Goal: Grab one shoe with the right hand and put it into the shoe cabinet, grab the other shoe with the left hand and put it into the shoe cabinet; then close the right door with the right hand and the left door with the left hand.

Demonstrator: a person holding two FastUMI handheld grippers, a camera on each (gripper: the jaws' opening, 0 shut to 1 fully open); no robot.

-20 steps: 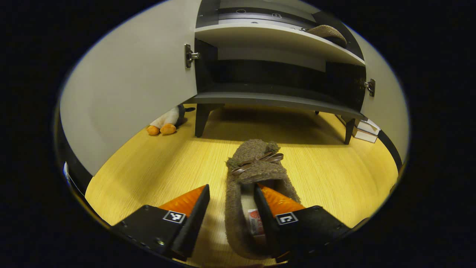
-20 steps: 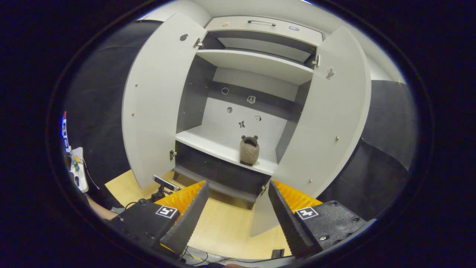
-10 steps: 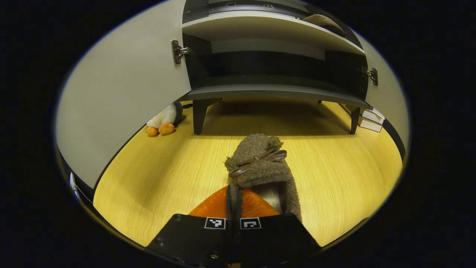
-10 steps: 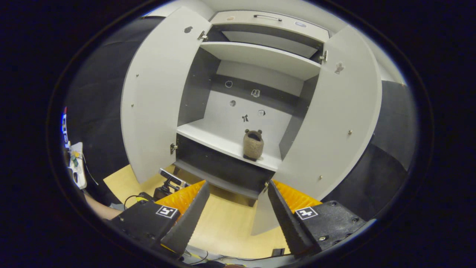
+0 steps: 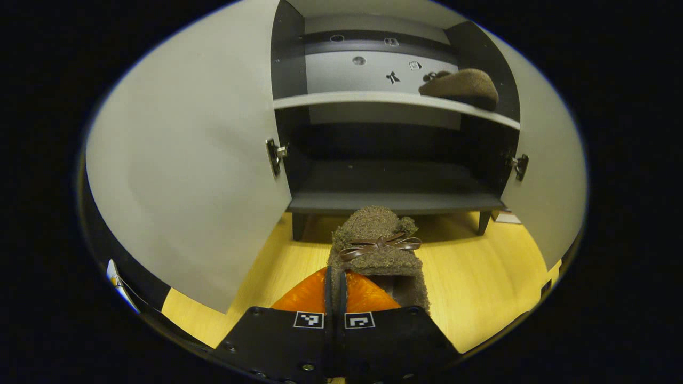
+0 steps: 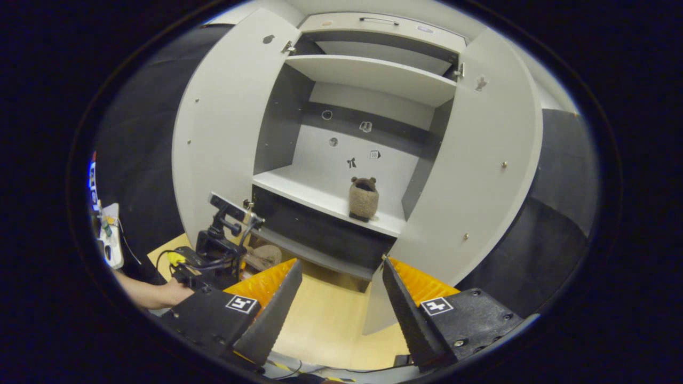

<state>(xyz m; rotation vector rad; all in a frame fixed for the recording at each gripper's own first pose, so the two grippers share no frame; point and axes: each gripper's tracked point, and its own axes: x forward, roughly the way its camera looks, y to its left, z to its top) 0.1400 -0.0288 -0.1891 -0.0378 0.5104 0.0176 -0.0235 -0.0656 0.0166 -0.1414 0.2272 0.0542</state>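
While one fuzzy brown slipper (image 6: pixel 364 199) was already set on the grey cabinet's middle shelf (image 6: pixel 299 190), the bow-trimmed fuzzy brown slipper (image 5: pixel 380 245) was gripped by the closed left gripper (image 5: pixel 335 298) near the floor. The right gripper (image 6: pixel 337 293) was held open, empty. Both doors remained to be closed.

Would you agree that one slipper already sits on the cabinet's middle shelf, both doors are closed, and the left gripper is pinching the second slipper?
Not quite: both doors stand wide open, as the right gripper view shows. The rest holds: one slipper sits on the middle shelf, and the left gripper is shut on the second slipper, seen in the left gripper view.
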